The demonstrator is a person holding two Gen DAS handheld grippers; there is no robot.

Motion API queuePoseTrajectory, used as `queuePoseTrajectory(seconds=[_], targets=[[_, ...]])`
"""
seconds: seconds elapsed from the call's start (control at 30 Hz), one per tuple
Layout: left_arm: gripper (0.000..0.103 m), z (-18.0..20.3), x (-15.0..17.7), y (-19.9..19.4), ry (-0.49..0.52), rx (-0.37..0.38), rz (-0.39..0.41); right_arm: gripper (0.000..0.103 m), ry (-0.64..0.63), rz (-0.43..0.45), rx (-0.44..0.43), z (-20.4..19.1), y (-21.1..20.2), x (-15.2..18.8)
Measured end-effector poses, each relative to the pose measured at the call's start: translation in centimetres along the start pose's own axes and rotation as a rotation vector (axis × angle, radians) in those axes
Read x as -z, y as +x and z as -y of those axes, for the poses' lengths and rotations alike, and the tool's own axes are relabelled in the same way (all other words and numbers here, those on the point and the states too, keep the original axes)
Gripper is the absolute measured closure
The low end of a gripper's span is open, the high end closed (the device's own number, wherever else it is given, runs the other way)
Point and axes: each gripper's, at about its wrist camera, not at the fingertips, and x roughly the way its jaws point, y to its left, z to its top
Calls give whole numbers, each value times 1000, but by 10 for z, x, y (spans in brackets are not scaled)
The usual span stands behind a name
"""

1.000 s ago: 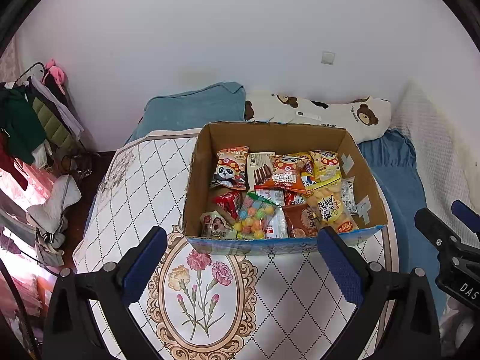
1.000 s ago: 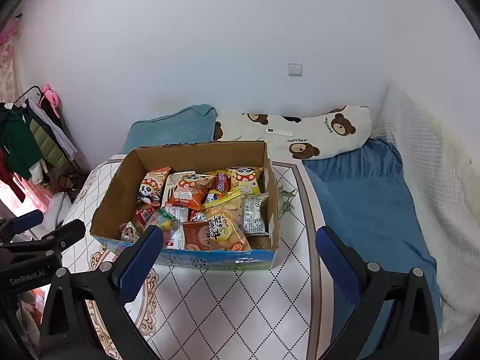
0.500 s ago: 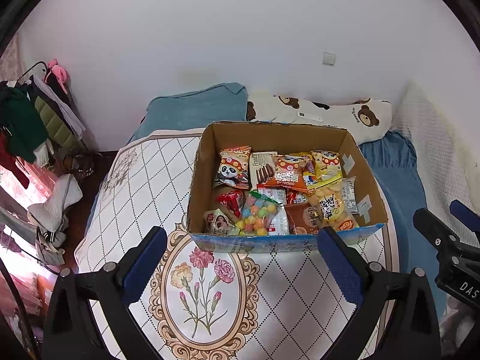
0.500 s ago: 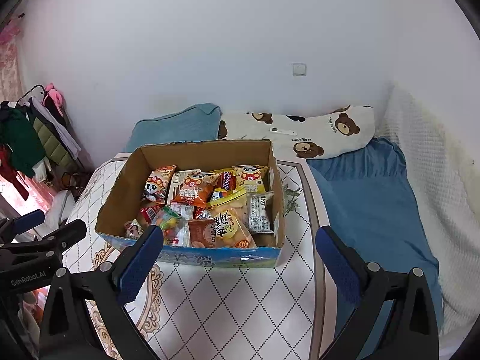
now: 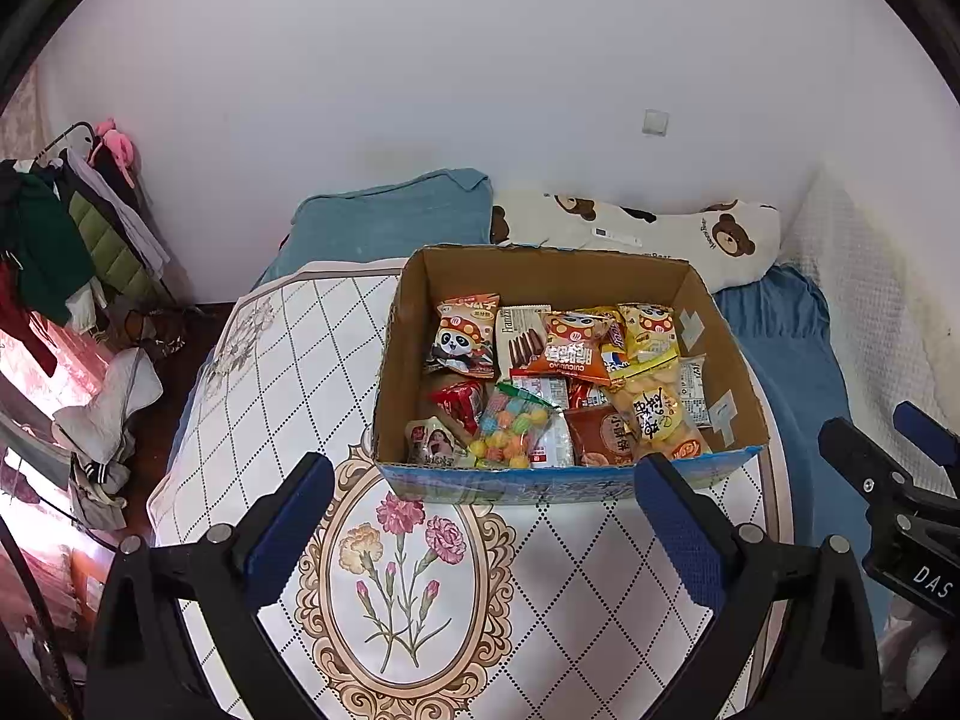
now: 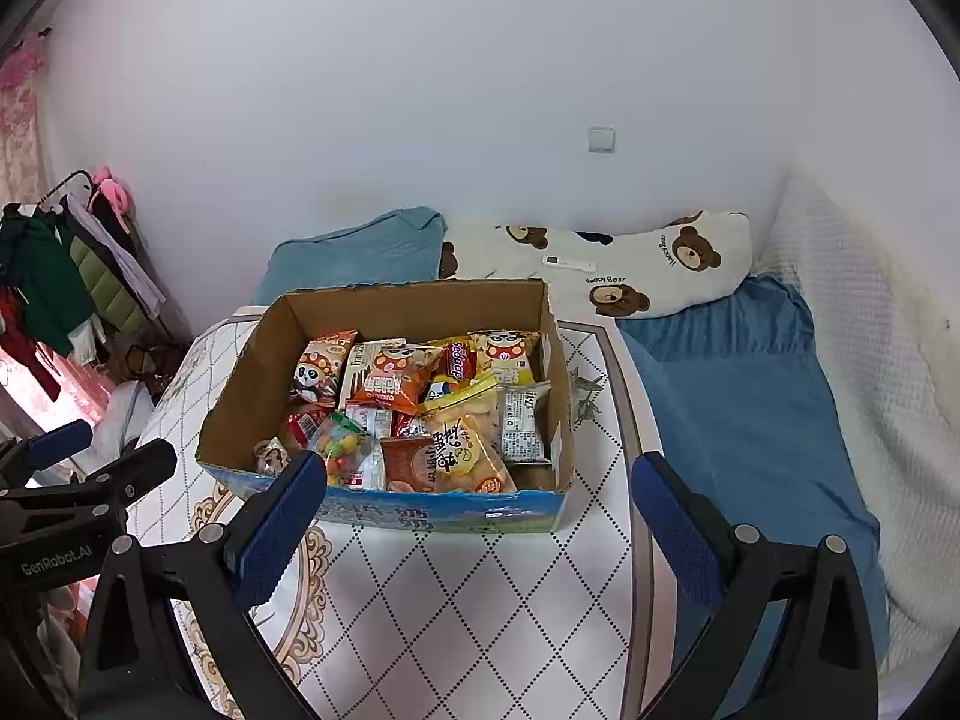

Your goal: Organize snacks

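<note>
An open cardboard box (image 5: 555,276) (image 6: 252,384) sits on a white quilted cloth with a flower print (image 5: 396,576). Several snack packs fill it: a panda bag (image 5: 462,336) (image 6: 318,369), an orange bag (image 5: 570,351) (image 6: 393,384), a clear bag of coloured balls (image 5: 510,426) (image 6: 345,444) and a yellow biscuit bag (image 5: 651,414) (image 6: 462,444). My left gripper (image 5: 483,531) hangs open in front of the box, nothing between its fingers. My right gripper (image 6: 480,534) is open too, near the box's front right corner. Each gripper shows at the edge of the other's view.
The cloth covers a bed with a blue sheet (image 6: 750,408). A blue pillow (image 5: 390,222) and a bear-print pillow (image 5: 648,234) lie behind the box. A white blanket (image 6: 870,360) lines the right wall. A clothes rack (image 5: 66,240) stands at the left.
Both views have shifted slightly, so the box sits a little further right in them. Both grippers stay open and hold nothing.
</note>
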Motion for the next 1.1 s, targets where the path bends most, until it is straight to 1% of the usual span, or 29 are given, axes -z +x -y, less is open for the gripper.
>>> queuePoseTrajectory(seconds=[1.1], targets=[[1, 1, -1, -4, 6, -7, 16, 0, 10, 5, -12, -7, -9, 1]])
